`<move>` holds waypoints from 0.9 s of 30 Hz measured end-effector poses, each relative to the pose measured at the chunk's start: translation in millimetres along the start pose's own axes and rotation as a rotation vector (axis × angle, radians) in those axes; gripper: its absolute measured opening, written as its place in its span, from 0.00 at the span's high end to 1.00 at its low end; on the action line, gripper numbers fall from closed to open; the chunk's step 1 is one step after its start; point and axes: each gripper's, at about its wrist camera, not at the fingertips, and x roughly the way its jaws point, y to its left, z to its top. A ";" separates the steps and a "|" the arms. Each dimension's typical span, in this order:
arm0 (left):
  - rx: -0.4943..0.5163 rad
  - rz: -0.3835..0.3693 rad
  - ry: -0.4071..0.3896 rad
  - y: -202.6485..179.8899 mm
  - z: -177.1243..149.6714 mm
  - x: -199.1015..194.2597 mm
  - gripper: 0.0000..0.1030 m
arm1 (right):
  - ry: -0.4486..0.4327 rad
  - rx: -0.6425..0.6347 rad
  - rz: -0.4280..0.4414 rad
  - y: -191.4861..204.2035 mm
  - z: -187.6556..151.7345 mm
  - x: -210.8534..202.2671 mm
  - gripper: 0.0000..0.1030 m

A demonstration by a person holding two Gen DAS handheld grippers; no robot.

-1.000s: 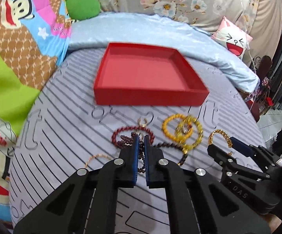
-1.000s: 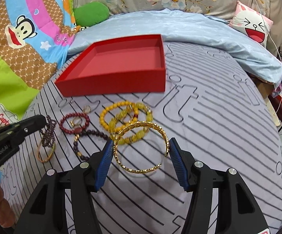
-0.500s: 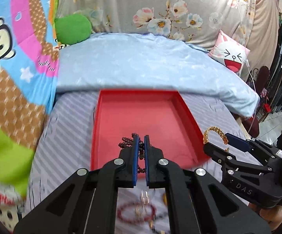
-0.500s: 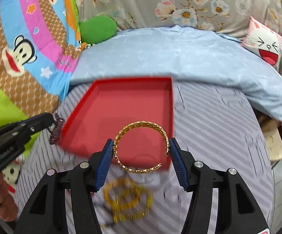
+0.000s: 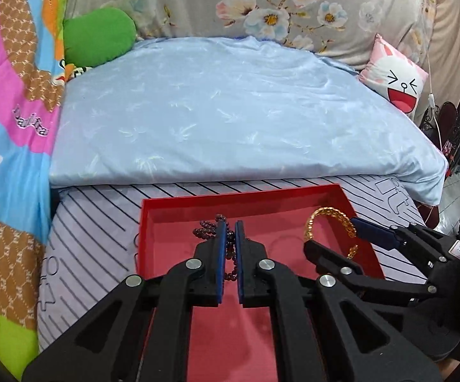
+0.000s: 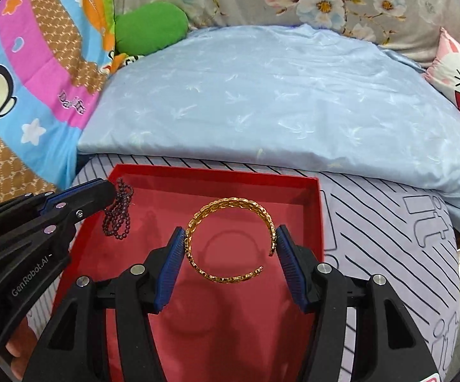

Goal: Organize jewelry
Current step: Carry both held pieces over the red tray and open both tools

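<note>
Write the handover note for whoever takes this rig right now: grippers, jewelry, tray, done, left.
Left gripper: shut on the dark bead strand, which dangles above the red tray, left side.
Right gripper: shut on the gold bangle, clamped across its width and held flat over the tray's middle.
Done: both pieces are lifted and carried over the tray.
Left: lower and release each piece apart from the other. The tray floor in view holds no other jewelry; anything off the tray is out of view here.

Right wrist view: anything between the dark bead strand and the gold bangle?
Only bare floor of the red tray separates dark bead strand and gold bangle, in the right wrist view.
</note>
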 end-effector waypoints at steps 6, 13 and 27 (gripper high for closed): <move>0.007 0.004 0.049 2.2 3.6 33.2 0.95 | 0.070 0.020 -0.006 -4.1 7.6 35.5 0.46; -0.021 0.001 0.096 8.4 2.7 53.5 0.94 | 0.108 0.029 -0.021 -7.6 9.3 48.8 0.45; -0.098 0.032 0.020 34.8 10.7 6.9 0.58 | 0.014 0.058 -0.017 -12.5 14.6 0.7 0.34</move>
